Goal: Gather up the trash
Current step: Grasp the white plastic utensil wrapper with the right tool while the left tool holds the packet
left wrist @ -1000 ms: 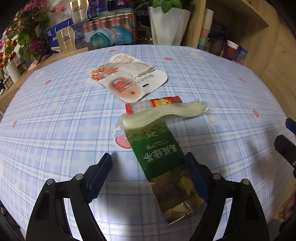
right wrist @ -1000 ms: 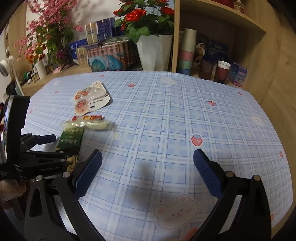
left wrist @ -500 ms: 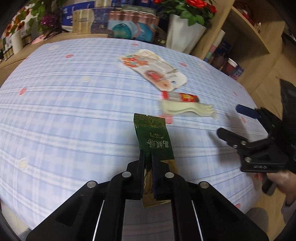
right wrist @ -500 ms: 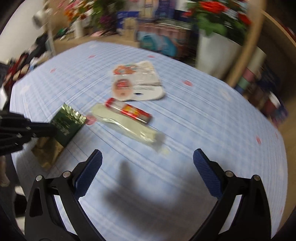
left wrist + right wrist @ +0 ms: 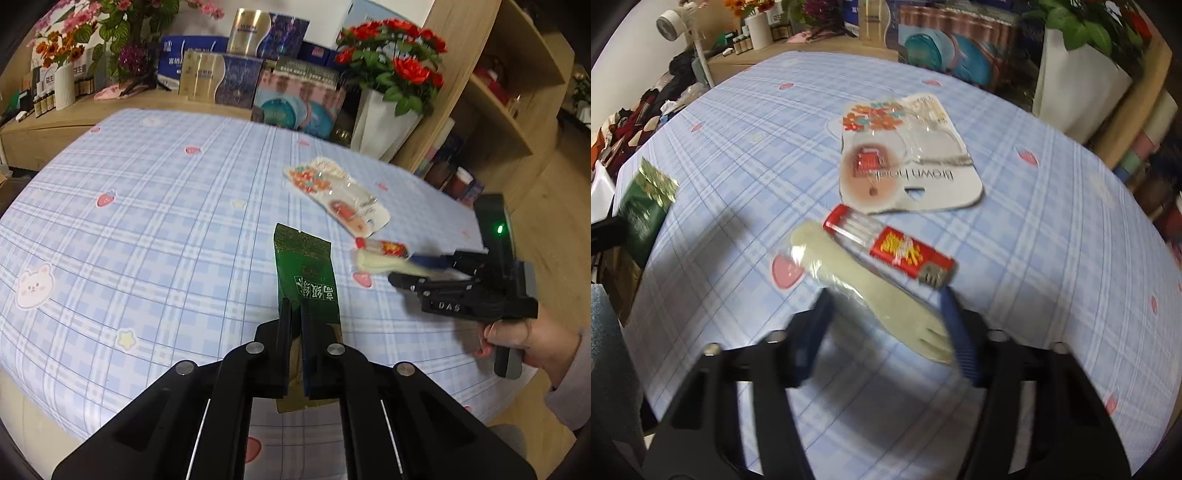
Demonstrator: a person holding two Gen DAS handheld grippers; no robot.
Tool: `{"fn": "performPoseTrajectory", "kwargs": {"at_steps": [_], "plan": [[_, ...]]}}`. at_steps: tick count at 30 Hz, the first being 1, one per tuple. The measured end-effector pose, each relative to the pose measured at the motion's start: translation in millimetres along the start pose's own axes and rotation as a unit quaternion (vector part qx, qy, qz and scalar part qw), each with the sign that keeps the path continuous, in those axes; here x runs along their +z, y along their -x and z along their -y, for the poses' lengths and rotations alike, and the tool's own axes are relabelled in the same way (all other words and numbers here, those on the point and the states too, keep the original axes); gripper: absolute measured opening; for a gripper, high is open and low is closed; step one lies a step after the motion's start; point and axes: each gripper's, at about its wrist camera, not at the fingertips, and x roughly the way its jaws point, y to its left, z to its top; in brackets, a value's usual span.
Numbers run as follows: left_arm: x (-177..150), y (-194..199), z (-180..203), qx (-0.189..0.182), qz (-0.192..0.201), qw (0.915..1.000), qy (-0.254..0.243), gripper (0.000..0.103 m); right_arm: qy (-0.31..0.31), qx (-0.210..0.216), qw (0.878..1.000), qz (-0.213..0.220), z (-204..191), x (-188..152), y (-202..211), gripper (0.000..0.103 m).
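- The round table under a blue-and-white checked cloth printed with strawberries and bears (image 5: 155, 206) carries all the litter, grouped on its right half as the left wrist view shows it.
- The white rounded cardboard blister card with a clear plastic bubble and flower print (image 5: 905, 155) lies flat, farthest from both tools and untouched.
- The dark green foil tea sachet with a gold lower end (image 5: 308, 280) is off the cloth, clamped in the left gripper (image 5: 294, 314), whose jaws are closed tight on its lower part; the top stands free and could flop or slide out if swung fast.
- The clear-wrapped pack of pale plastic forks (image 5: 871, 291) lies on the cloth between the blue pads of the right gripper (image 5: 886, 325), whose jaws are closing around it; I judge the pads are not yet pressing.
- The slick wrap could squirt out sideways, or the grip could land only on the tine end and let the pack droop.
- The small red-labelled clear plastic tube (image 5: 886, 245) lies touching the fork pack, just beyond the right pad; a skewed close may nudge it or pinch it along.
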Motion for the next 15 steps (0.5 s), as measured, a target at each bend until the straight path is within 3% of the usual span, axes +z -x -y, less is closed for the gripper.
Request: {"fn": "performPoseTrajectory", "kwargs": {"at_steps": [1,5,15], "plan": [[0,3,-1,-0.003,0.003,1.0000,0.002,0.005,0.002,0.011,1.000,-0.008,-3,-4,4,0.034],[-1,16,0,-0.014,0.014,0.9998,0.009,0.005,-0.007,0.031,0.999,-0.007,-9,-18,14,0.024],[-8,54,4,-0.021,0.037,0.9991,0.005,0.005,-0.114,0.053,0.990,0.065,-7,-47,61,0.021]]}}
